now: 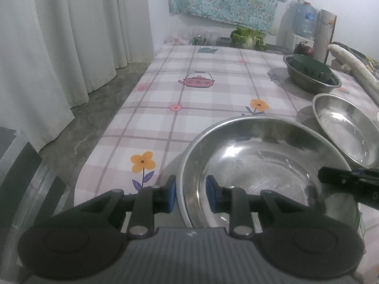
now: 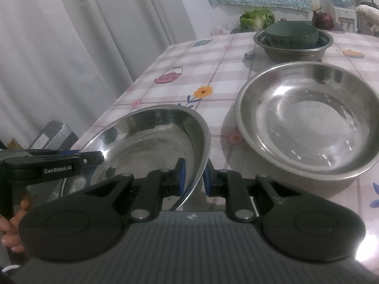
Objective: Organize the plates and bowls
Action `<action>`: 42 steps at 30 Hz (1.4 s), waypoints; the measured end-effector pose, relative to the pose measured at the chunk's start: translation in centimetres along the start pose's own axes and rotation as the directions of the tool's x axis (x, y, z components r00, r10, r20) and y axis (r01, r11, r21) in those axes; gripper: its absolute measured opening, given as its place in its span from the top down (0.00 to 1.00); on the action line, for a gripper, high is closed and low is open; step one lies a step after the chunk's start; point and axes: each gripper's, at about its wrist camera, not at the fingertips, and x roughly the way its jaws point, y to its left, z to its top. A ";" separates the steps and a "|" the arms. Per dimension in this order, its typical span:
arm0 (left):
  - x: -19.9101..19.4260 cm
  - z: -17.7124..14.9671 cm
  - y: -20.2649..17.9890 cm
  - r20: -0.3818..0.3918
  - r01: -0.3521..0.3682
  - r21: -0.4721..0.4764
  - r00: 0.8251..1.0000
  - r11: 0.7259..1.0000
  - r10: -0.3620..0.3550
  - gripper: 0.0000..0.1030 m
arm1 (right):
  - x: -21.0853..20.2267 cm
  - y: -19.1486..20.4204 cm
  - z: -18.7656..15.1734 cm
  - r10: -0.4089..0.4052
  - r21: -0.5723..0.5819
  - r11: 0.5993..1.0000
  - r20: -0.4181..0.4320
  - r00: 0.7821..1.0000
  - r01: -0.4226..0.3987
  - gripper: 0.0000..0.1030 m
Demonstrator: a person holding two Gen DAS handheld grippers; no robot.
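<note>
A large steel bowl (image 1: 260, 161) sits at the near edge of the checked tablecloth (image 1: 165, 118). My left gripper (image 1: 191, 189) straddles its left rim, one blue pad outside and one against the inner wall, shut on it. In the right wrist view the same bowl (image 2: 146, 137) looks tilted, and my right gripper (image 2: 194, 177) is shut on its right rim. Each gripper shows in the other's view: the right gripper's tip (image 1: 331, 175) and the left gripper's tip (image 2: 94, 158). A second steel bowl (image 2: 308, 123) lies just to the right, empty.
Farther back a third steel bowl (image 2: 292, 47) holds a dark green bowl (image 2: 291, 33). A cabbage (image 2: 257, 19) and a purple onion (image 2: 322, 20) sit at the far end. Curtains (image 1: 71, 35) hang past the table's left edge. A hand (image 2: 9, 232) shows at lower left.
</note>
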 end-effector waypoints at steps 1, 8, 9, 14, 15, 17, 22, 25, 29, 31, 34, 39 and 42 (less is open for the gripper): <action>-0.1 0.0 0.0 0.002 0.000 0.000 1.000 1.000 0.000 0.73 | 0.0 0.0 0.0 0.000 0.000 1.000 0.001 1.000 0.000 0.85; -0.9 0.7 0.0 0.020 -0.013 0.001 1.000 1.000 0.013 0.73 | -0.6 0.2 0.7 0.015 -0.010 1.000 0.020 1.000 -0.015 0.85; -1.1 0.9 -0.1 0.026 -0.016 0.003 1.000 1.000 0.016 0.73 | -0.7 0.2 0.9 0.019 -0.011 1.000 0.026 0.999 -0.019 0.85; -2.4 2.6 -1.0 0.069 -0.026 0.019 0.997 0.999 0.024 0.73 | -1.6 -0.2 2.2 0.034 -0.008 0.999 0.064 0.997 -0.034 0.85; -2.7 3.1 -1.4 0.080 -0.024 0.022 0.997 0.999 0.022 0.73 | -1.9 -0.5 2.5 0.035 -0.005 0.999 0.072 0.997 -0.035 0.85; -3.1 4.0 -2.2 0.101 -0.015 0.028 0.995 0.999 0.012 0.73 | -2.5 -1.1 3.1 0.033 -0.001 0.999 0.081 0.996 -0.033 0.85; -2.9 6.2 -5.6 0.124 0.035 0.058 0.991 0.998 -0.042 0.73 | -4.8 -3.6 4.4 -0.004 0.011 1.000 0.117 0.993 0.002 0.84; -2.1 7.0 -8.3 0.117 0.070 0.089 0.990 0.994 -0.080 0.73 | -6.2 -5.8 4.8 -0.044 0.038 0.998 0.129 0.991 0.039 0.84; -0.4 7.5 -12.1 0.083 0.129 0.129 0.987 0.983 -0.141 0.73 | -8.0 -8.8 4.9 -0.115 0.068 0.992 0.123 0.986 0.107 0.84; 0.5 7.3 -13.8 0.062 0.155 0.148 0.984 0.977 -0.166 0.73 | -8.7 -10.4 4.7 -0.153 0.084 0.986 0.112 0.982 0.144 0.84; 1.5 7.0 -16.1 0.033 0.179 0.187 0.982 0.966 -0.188 0.73 | -9.5 -12.3 4.2 -0.203 0.111 0.975 0.095 0.975 0.192 0.84; 2.8 6.6 -18.4 -0.005 0.190 0.256 0.981 0.948 -0.196 0.73 | -9.5 -14.6 3.7 -0.240 0.159 0.961 0.071 0.968 0.227 0.84; 2.7 6.5 -19.0 0.006 0.177 0.292 0.982 0.940 -0.187 0.72 | -9.1 -15.3 3.6 -0.248 0.176 0.956 0.057 0.967 0.235 0.81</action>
